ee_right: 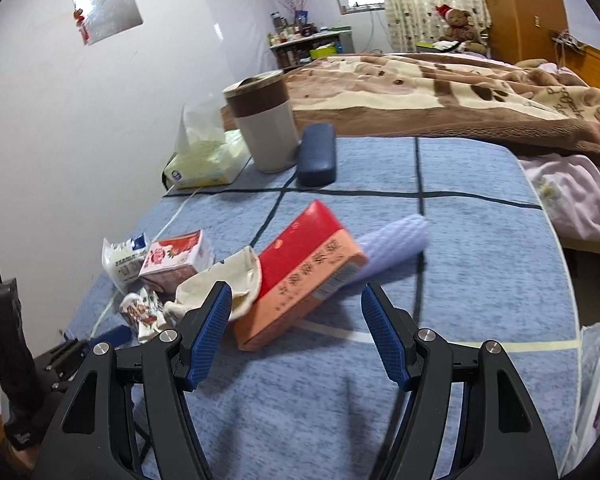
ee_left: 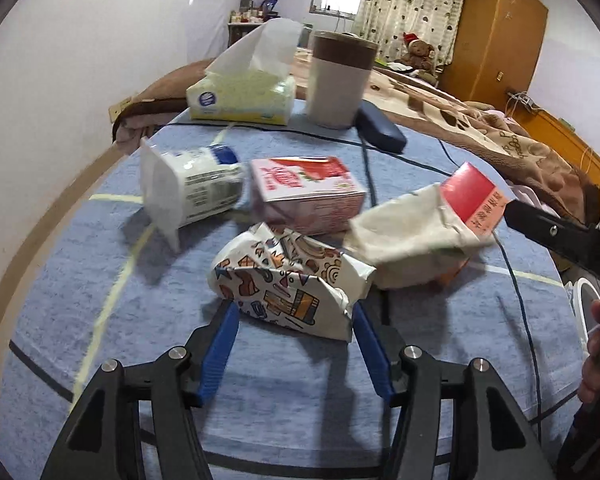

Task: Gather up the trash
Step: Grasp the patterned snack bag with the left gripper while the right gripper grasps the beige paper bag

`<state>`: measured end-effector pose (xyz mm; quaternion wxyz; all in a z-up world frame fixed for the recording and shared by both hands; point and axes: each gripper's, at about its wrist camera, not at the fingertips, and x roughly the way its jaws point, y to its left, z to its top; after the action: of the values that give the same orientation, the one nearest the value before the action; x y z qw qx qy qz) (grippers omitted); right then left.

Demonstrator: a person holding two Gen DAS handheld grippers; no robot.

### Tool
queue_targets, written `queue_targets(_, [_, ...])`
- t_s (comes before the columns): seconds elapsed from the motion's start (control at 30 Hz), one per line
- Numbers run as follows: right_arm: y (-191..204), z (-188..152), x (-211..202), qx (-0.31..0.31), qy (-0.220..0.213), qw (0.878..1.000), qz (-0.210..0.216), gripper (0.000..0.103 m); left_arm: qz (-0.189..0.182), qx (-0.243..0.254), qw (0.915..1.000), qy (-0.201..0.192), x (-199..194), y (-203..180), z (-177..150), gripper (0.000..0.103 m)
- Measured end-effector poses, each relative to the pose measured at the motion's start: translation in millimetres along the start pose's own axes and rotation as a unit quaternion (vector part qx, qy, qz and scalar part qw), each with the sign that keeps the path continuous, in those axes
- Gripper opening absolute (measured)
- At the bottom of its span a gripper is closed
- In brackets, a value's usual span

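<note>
Jaws spread on both: left gripper [ee_left: 294, 312] astride patterned wrapper [ee_left: 286, 286], perhaps touching; right gripper [ee_right: 296, 296] before red box [ee_right: 300, 276].

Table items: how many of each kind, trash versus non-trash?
Cartons and boxes: 2, pink carton, red box
Wrappers and packets: 3, patterned, white packet, beige
Non-trash: 3, tissue pack, canister, blue case
Total: 8

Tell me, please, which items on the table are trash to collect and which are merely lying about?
Trash:
crumpled patterned paper wrapper
pink strawberry milk carton
white plastic yogurt cup
red-and-orange cardboard box

Lying about:
yellow tissue pack
brown-and-beige cylindrical canister
dark blue glasses case
</note>
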<state>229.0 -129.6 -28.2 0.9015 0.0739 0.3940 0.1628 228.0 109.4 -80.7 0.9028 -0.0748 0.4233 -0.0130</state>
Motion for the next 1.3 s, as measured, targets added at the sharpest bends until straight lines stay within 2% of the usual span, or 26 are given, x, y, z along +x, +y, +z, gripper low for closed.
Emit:
queue_targets(0.13, [7,-3,9,-0.005,0.018,1.0,0.016,0.069,0.015,-0.001,0.9999,-0.005,-4,18,2,0.059])
queue_targets(0.23, [13,-6,14,-0.015,0.029,0.999,0.022,0.069,0.042,0.002,0.9991,-0.011,-8,30,4,0.059])
queue_targets(0.37, [26,-8,16,-0.054,0.034,0.997,0.033,0.069,0.061,0.0,0.998,-0.013,-12,47,8,0.059])
queue_targets(0.47, [36,-8,17,-0.099,0.034,0.994,0.021,0.069,0.052,-0.01,0.9983,-0.022,-19,54,11,0.059])
queue_targets(0.6, [44,-1,9,-0.142,0.001,0.99,0.016,0.069,0.017,-0.025,0.9991,-0.031,-28,55,15,0.059])
queue_targets(0.67, [46,5,8,-0.152,-0.015,0.988,0.029,0.069,0.001,-0.031,0.9987,-0.04,-31,52,20,0.059])
queue_targets(0.77, [43,14,17,-0.148,-0.006,0.988,0.048,0.069,-0.01,-0.039,0.9986,-0.036,-24,51,28,0.061])
queue_targets(0.83, [42,16,23,-0.156,0.005,0.986,0.063,0.069,-0.006,-0.046,0.9986,-0.025,-15,51,32,0.061])
queue_targets(0.93, [42,13,33,-0.169,0.025,0.982,0.074,0.069,0.018,-0.045,0.9988,-0.004,1,50,36,0.061])
queue_targets(1.03, [44,7,35,-0.177,0.033,0.98,0.081,0.069,0.018,-0.051,0.9985,0.007,10,54,35,0.061])
queue_targets(1.13, [47,3,35,-0.176,0.042,0.978,0.103,0.069,0.015,-0.052,0.9985,0.005,9,57,32,0.061])
queue_targets(1.3, [52,-1,33,-0.177,0.048,0.978,0.104,0.067,0.017,-0.045,0.9988,0.007,4,60,27,0.061])
